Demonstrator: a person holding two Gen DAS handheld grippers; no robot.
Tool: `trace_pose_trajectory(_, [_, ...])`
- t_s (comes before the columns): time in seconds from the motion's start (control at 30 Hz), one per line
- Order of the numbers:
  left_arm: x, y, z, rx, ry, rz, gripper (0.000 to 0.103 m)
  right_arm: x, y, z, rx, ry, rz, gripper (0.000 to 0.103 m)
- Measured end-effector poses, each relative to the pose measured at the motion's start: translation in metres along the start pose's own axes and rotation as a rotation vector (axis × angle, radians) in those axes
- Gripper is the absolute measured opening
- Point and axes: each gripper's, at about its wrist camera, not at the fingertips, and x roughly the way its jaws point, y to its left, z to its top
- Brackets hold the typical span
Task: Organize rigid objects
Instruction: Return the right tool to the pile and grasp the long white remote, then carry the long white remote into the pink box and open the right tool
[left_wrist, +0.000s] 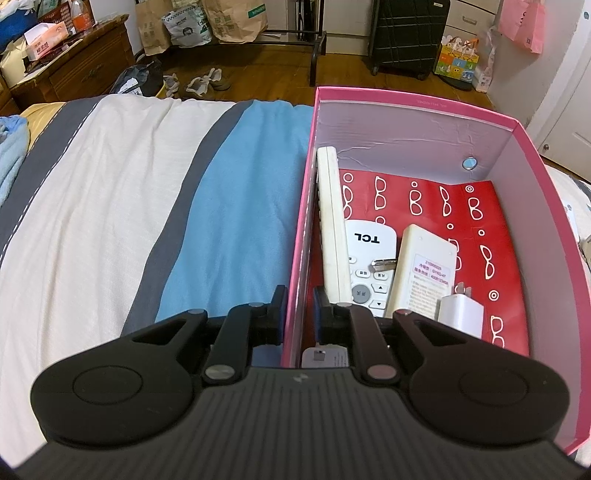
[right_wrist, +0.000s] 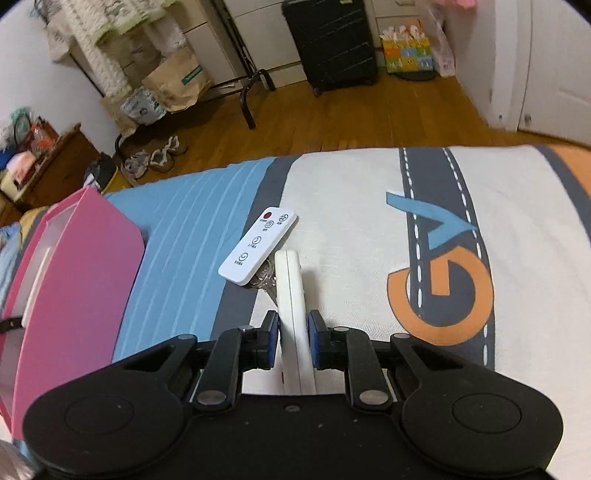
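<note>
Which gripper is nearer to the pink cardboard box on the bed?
Left. The left gripper straddles the pink cardboard box wall, one finger inside. The right gripper is off to the box's right, clamping a white remote.

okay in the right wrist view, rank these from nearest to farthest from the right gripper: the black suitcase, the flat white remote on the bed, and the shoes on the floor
1. Flat white remote: on the bed, just ahead and left of the right gripper.
2. Shoes: on the floor past the bed's edge, far left.
3. Black suitcase: upright against the back wall.

Left gripper (left_wrist: 300, 314) clamped; right gripper (right_wrist: 292, 341) clamped
</note>
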Motion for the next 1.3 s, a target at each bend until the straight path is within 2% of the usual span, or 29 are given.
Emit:
trace_pose_trajectory(0.13, [-0.002,-0.003,-0.002,0.027,-0.010,0.024,0.009,0.015,-0.002,-0.002,0.005,0.080,0.011,0.022])
trace_pose_trajectory(0.27, [-0.005,-0.003,-0.002,0.033,-0.018,0.017,0.009,0.012,0.001,-0.008,0.021,0.049,-0.016,0.021])
trace_pose_trajectory(0.33, [-0.006,-0.004,-0.003,0.045,-0.024,0.015,0.009,0.000,0.003,-0.009,0.052,0.017,0.014,0.021])
trace_pose_trajectory(0.47, [-0.006,-0.007,-0.005,0.088,-0.031,0.028,0.009,-0.026,0.016,-0.012,0.108,-0.052,0.159,0.021])
trace_pose_trajectory(0.63, [-0.006,-0.009,-0.004,0.115,-0.032,0.033,0.009,-0.046,0.057,-0.010,0.116,-0.065,0.353,0.021])
trace_pose_trajectory(0.77, [-0.006,-0.009,-0.004,0.112,-0.030,0.028,0.009,-0.049,0.125,-0.005,0.062,-0.047,0.510,0.021])
trace_pose_trajectory(0.87, [-0.005,-0.008,-0.005,0.115,-0.033,0.023,0.009,-0.041,0.180,-0.009,-0.012,-0.009,0.564,0.021])
trace_pose_trajectory(0.97, [-0.006,-0.005,-0.006,0.112,-0.033,0.010,0.009,-0.022,0.227,-0.011,-0.063,0.047,0.574,0.021])
trace_pose_trajectory(1.07, [-0.007,-0.005,-0.007,0.104,-0.026,-0.006,0.013,0.008,0.261,-0.008,-0.118,0.092,0.530,0.021])
trace_pose_trajectory(1.3, [-0.006,-0.004,-0.006,0.105,-0.024,-0.024,0.014,0.072,0.304,-0.003,-0.135,0.185,0.480,0.021])
